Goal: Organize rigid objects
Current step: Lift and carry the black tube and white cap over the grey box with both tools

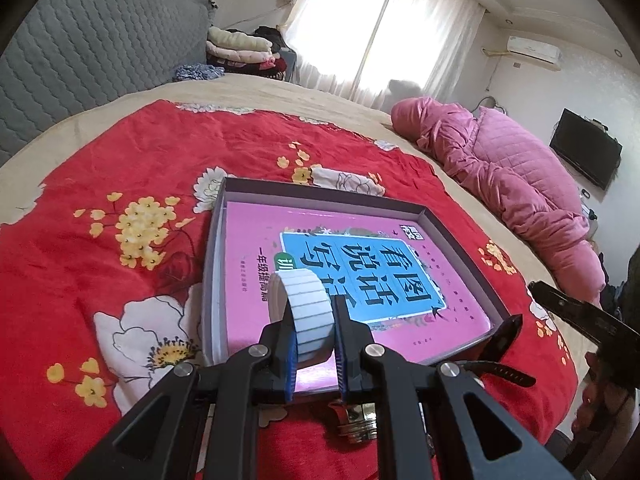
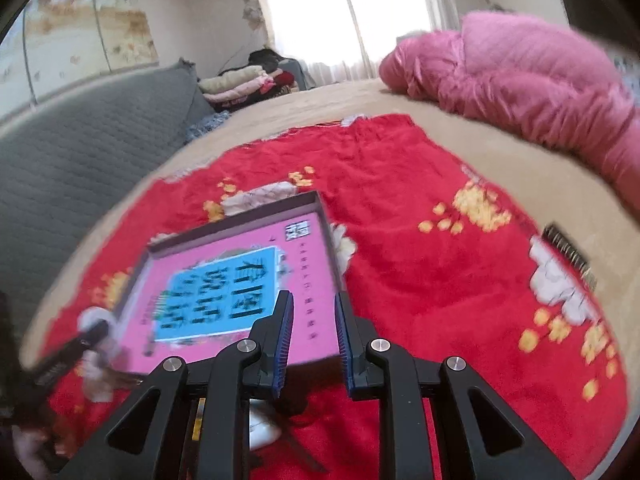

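You had daylight coming through the curtained window (image 1: pixel 360 28) at twelve o'clock, blown out to near white in both views. The red bedspread (image 1: pixel 120 184) was evenly lit, with only soft shadows. Your left wrist view was sharp; the right wrist view was smeared by motion blur, worst on the pink quilt (image 2: pixel 540 80) at two o'clock. Fisheye bending curved every edge, and dark vignette filled the corners.

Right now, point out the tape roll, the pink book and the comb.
tape roll (image 1: pixel 308 312), left wrist view, its lined outer band.
pink book (image 1: pixel 256 248), left wrist view, bare pink cover.
comb (image 2: pixel 568 254), right wrist view, its teeth.
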The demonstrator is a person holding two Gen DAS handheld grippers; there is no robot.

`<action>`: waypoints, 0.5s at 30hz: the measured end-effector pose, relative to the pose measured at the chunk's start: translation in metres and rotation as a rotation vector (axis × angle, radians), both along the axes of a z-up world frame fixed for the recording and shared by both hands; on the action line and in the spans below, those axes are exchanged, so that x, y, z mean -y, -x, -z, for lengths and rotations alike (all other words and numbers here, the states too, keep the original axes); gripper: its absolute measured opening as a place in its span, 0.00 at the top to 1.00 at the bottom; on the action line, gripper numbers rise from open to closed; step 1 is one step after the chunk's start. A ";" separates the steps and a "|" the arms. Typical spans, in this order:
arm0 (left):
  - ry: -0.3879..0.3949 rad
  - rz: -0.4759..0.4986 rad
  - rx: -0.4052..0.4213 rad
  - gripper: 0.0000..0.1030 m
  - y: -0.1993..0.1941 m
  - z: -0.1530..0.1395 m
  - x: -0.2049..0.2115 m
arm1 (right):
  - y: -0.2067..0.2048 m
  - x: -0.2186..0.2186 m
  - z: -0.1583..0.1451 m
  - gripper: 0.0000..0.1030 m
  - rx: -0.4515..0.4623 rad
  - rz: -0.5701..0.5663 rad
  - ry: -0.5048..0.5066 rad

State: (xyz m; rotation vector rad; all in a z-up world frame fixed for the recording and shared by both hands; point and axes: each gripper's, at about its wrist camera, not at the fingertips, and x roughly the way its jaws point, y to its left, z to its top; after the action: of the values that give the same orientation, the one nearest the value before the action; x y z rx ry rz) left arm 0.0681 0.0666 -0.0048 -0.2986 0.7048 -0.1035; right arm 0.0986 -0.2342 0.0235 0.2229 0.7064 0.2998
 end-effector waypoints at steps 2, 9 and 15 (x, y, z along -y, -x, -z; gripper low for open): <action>0.003 0.000 0.004 0.85 0.000 -0.001 0.000 | 0.009 -0.008 0.000 0.73 0.001 -0.051 0.036; -0.004 -0.003 0.004 0.85 -0.001 -0.001 0.001 | 0.020 -0.046 0.017 0.72 -0.021 -0.113 0.186; -0.001 -0.003 0.008 0.85 -0.002 -0.001 0.001 | 0.009 -0.045 0.030 0.72 -0.039 -0.092 0.217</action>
State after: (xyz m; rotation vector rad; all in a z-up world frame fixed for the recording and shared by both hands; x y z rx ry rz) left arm 0.0696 0.0656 -0.0041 -0.2980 0.6966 -0.1010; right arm 0.0891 -0.1889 -0.0062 -0.0105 0.7827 0.3046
